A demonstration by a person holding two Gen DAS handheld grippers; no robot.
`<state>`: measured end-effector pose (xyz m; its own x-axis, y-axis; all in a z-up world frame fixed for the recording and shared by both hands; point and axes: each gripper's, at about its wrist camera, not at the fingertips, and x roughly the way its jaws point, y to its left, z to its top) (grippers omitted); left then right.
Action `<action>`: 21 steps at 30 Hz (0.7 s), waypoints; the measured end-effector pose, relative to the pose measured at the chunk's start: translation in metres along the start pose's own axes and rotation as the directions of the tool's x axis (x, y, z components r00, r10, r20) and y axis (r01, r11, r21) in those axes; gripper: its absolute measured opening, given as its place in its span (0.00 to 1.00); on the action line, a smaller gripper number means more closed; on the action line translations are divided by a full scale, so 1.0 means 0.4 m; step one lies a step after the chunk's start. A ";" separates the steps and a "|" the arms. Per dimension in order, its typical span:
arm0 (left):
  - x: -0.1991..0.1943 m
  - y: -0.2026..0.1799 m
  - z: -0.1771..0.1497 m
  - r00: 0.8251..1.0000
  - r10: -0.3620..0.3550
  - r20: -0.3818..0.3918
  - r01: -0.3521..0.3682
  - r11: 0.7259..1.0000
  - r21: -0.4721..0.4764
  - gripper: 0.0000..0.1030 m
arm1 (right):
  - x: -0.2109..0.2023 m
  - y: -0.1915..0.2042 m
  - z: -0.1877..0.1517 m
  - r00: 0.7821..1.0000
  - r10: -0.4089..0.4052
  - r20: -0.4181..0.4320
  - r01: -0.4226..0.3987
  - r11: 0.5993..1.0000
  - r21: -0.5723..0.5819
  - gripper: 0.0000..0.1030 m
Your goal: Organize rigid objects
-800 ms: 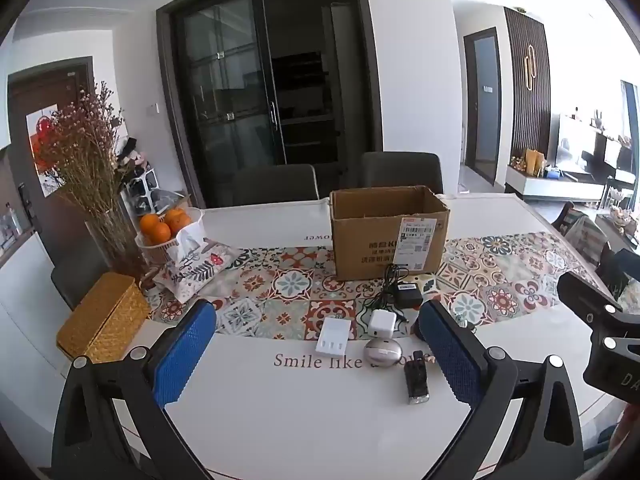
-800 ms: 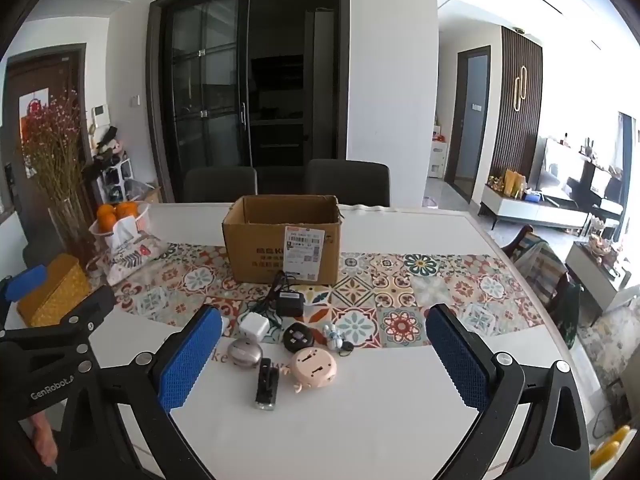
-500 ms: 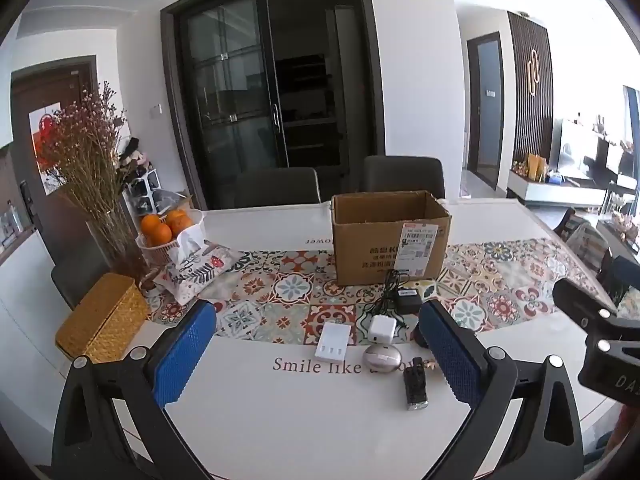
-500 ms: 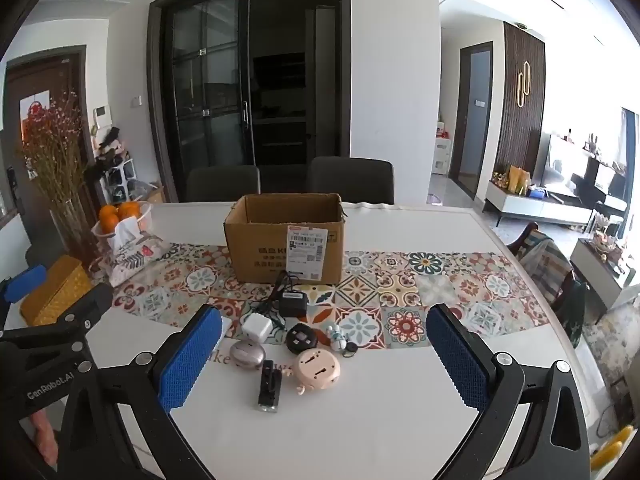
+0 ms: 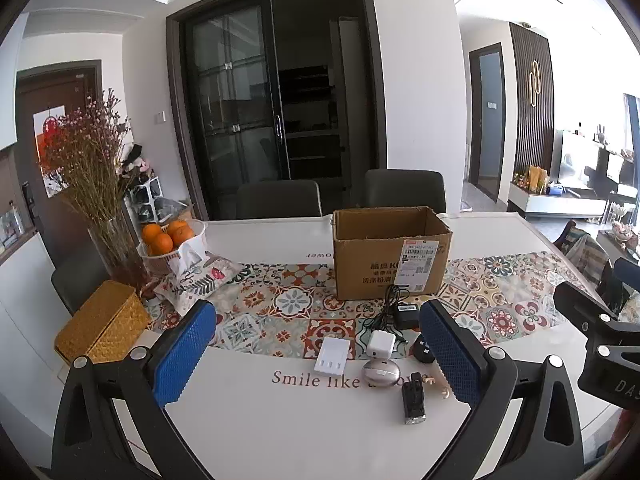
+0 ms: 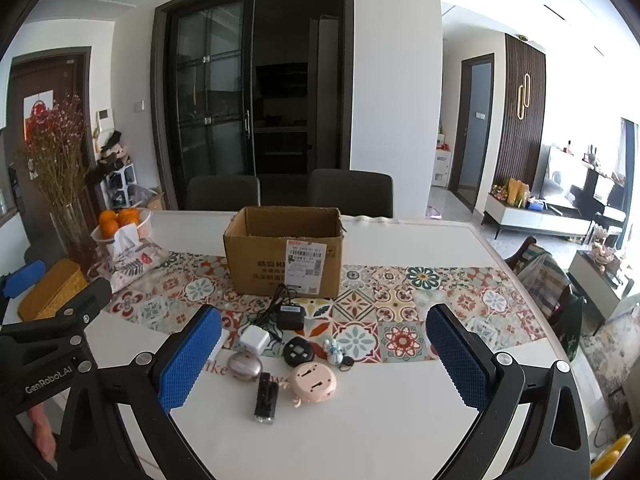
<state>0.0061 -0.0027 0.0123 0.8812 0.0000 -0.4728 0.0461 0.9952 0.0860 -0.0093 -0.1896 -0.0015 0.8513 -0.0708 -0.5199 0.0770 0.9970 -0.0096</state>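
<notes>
left gripper [image 5: 318,356] & right gripper [image 6: 322,354]: jaws fully apart, nothing held, both above white desk [image 6: 360,420]. open brown cardboard box [image 6: 285,251] behind small pink round gadget [image 6: 313,381], black adapter w/ cord [image 6: 291,316].

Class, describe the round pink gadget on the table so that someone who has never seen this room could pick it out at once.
Start at the open cardboard box on the patterned table runner. In front of it, on the bare white table, lies a cluster of small gadgets. The round pink gadget is at the cluster's near right, beside the black stick-shaped device; it is the only pink item there.
</notes>
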 end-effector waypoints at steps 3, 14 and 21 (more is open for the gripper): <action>-0.004 -0.001 0.003 1.000 -0.004 0.007 0.004 1.000 0.001 1.00 | -0.005 0.001 0.003 1.000 -0.004 0.005 0.004 1.000 0.000 1.00; -0.008 -0.001 0.007 1.000 -0.013 0.012 0.013 1.000 0.004 1.00 | -0.017 0.002 0.005 1.000 -0.011 0.015 0.011 1.000 0.002 1.00; -0.010 -0.003 0.009 1.000 -0.008 0.016 0.008 1.000 0.004 1.00 | -0.017 0.002 0.007 1.000 -0.004 0.013 0.004 1.000 0.002 1.00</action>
<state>0.0042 -0.0042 0.0174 0.8883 -0.0096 -0.4592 0.0549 0.9948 0.0854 -0.0136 -0.1883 0.0046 0.8579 -0.0747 -0.5084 0.0809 0.9967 -0.0101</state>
